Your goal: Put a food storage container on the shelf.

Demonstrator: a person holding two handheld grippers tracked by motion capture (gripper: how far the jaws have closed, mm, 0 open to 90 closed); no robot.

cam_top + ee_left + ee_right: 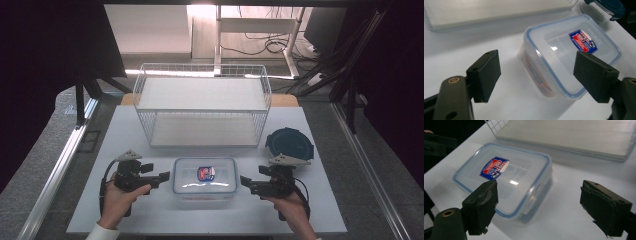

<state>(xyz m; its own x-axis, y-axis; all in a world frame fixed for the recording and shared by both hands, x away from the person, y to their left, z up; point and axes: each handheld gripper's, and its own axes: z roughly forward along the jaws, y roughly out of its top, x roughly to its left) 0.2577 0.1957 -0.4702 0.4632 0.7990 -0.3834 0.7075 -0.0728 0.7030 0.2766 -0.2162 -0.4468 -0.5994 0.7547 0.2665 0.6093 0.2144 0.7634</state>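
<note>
Lidded box [204, 177] at lower centre of the tabletop [125, 130], untouched. Left claw [165, 176] and right claw [245, 180] flank it, both released and empty; grasping and lifting apparently remain.

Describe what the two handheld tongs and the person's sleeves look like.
Both the left tongs and right tongs are black, each topped by a grey three-cornered plate and trailing a black cable. Their jaws end in flat rectangular black pads, frayed on the right. A white cuff shows.
</note>
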